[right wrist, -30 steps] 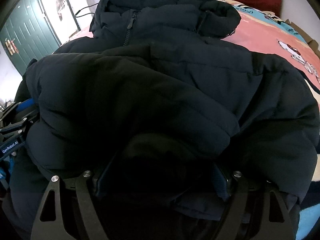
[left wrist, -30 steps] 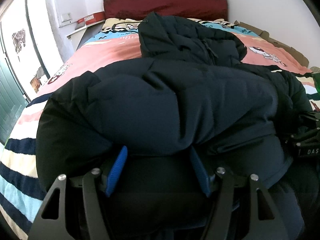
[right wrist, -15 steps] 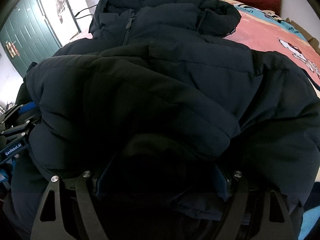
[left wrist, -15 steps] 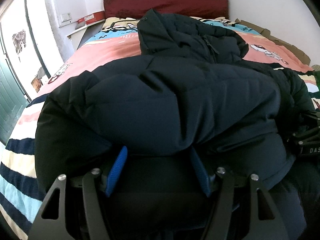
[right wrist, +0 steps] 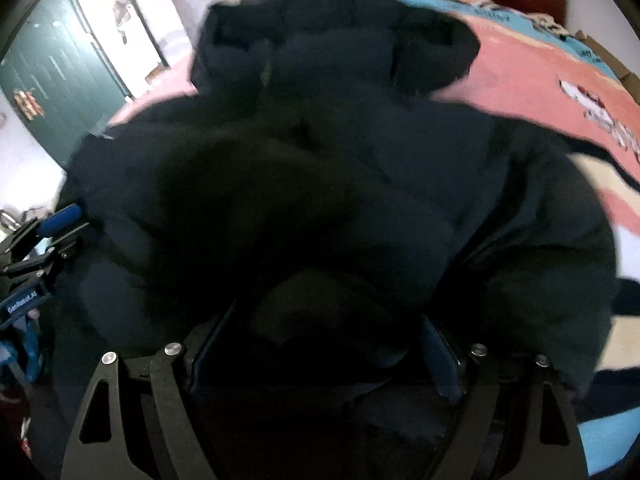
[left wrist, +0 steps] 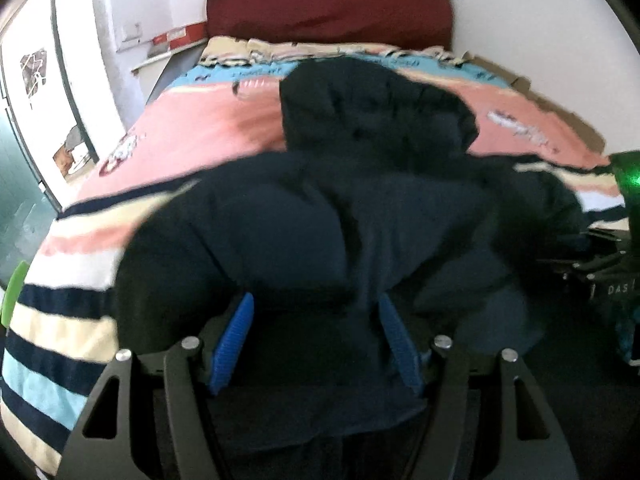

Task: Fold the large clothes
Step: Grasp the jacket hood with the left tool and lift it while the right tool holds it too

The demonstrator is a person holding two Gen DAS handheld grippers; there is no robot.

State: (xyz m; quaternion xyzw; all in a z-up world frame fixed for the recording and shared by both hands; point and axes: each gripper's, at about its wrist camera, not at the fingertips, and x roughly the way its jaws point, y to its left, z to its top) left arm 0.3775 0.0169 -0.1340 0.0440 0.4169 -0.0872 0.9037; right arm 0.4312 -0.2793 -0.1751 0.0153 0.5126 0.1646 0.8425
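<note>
A dark navy puffer jacket (left wrist: pixel 360 220) lies on the bed, its hood end toward the headboard and its near end folded up into a thick roll. My left gripper (left wrist: pixel 316 320) is shut on the jacket's near edge, with fabric bunched between its blue pads (left wrist: pixel 236 336). My right gripper (right wrist: pixel 324 344) is shut on the jacket's (right wrist: pixel 320 168) near edge too, its fingers mostly buried in fabric. The right gripper shows at the right edge of the left wrist view (left wrist: pixel 600 272); the left gripper shows at the left edge of the right wrist view (right wrist: pixel 36 248). Both views are motion-blurred.
The bed has a pink, blue and striped bedspread (left wrist: pixel 192 140) and a dark red headboard (left wrist: pixel 328 8). A green door (right wrist: pixel 56 80) and a white wall stand to the left. Cardboard (left wrist: pixel 560 108) lies along the bed's right side.
Both grippers have pulled back and lifted with the jacket's near edge. More bedspread shows around the jacket and the hood end looks farther away.
</note>
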